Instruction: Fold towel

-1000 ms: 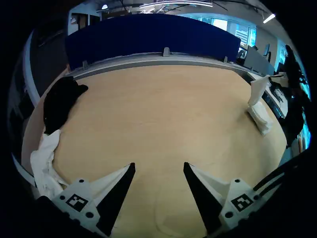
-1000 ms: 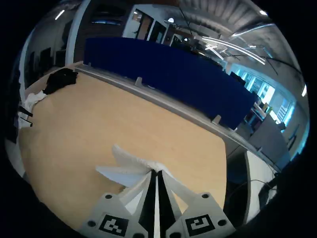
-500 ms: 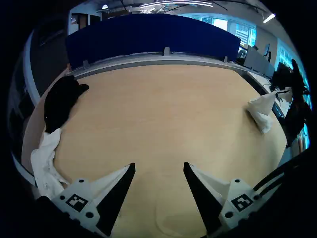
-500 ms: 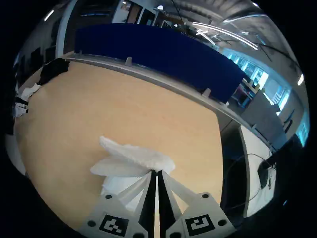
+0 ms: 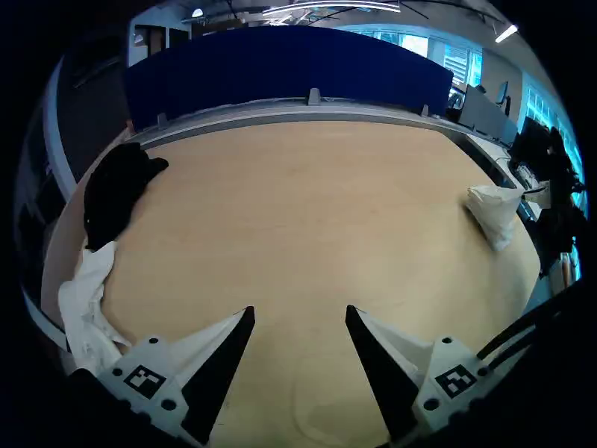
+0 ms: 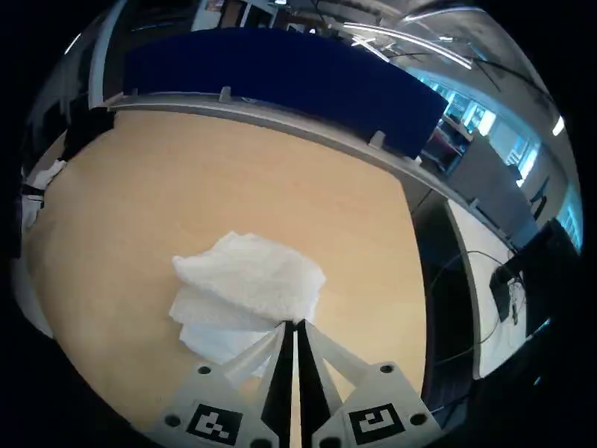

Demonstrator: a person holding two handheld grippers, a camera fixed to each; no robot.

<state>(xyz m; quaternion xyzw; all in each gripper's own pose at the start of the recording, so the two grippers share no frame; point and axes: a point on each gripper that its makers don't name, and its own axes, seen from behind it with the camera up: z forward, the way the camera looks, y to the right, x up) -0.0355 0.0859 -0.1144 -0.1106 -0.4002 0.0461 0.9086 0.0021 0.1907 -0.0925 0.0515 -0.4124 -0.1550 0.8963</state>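
Towel (image 6: pixel 246 287), white, folded in layers: is being rested on the table (image 6: pixel 149 194) near one edge, with its near corner seemingly being pinched between the clenched jaws of the right gripper (image 6: pixel 295 323). Largest risk being judged: the top layer is likely being dragged off or reopened if the gripper is drawn away before the pinch is let go, since the layers beneath are lying out of line with it. Lesser risk: the stack is being nudged toward the nearby table edge and could be tipped over the side. Least risk: a crooked crease is being set if the edges are left unaligned. Left gripper (image 5: pixel 299 309): is being held low over bare wood, well apart from the towel, with its jaws spread wide and nothing between them. Surroundings, by size: a blue partition (image 5: pixel 283 67) is being stood along the far side of the table. A black garment (image 5: pixel 112 190) and, just beside it, a crumpled white cloth (image 5: pixel 82 299) are being left at the edge opposite the towel. Nothing is being found in the way between either gripper and the towel.
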